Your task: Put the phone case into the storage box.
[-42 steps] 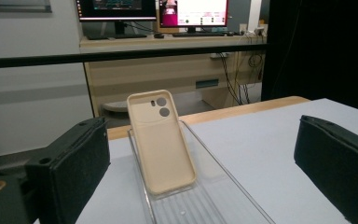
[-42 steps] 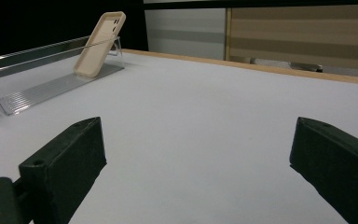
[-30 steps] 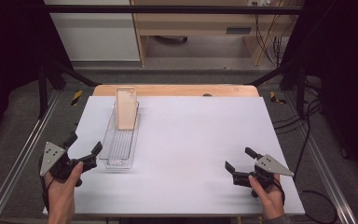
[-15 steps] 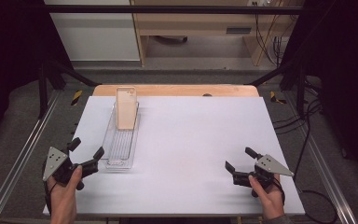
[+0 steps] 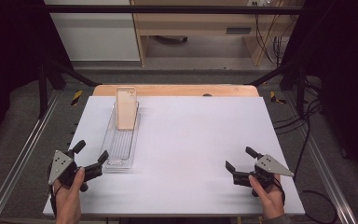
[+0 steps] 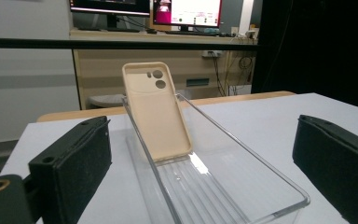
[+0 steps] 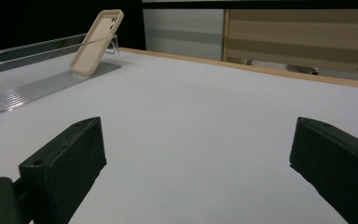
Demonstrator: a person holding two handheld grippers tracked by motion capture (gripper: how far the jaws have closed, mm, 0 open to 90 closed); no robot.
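Note:
A beige phone case [image 5: 126, 108] [image 6: 157, 112] [image 7: 96, 42] leans upright against the far end of a long clear plastic tray [image 5: 120, 150] [image 6: 242, 186] [image 7: 37, 84] on the left half of the white table. My left gripper [image 5: 91, 155] [image 6: 200, 172] stands open at the tray's near end, its jaws spread wider than the tray and holding nothing. Near the front right of the table my right gripper [image 5: 240, 159] [image 7: 198, 168] is open and empty, low over bare tabletop and pointed toward the tray.
The white tabletop [image 5: 196, 135] lies on a wooden board [image 5: 177, 89] that shows along the far edge. Metal rails [image 5: 23, 154] run beside the table on both sides. Cables [image 5: 303, 126] hang at the right. A wooden desk [image 5: 205, 28] stands behind.
My left gripper has drawn back toward the front left edge and a little lower, still open. The right gripper and the phone case have stayed put.

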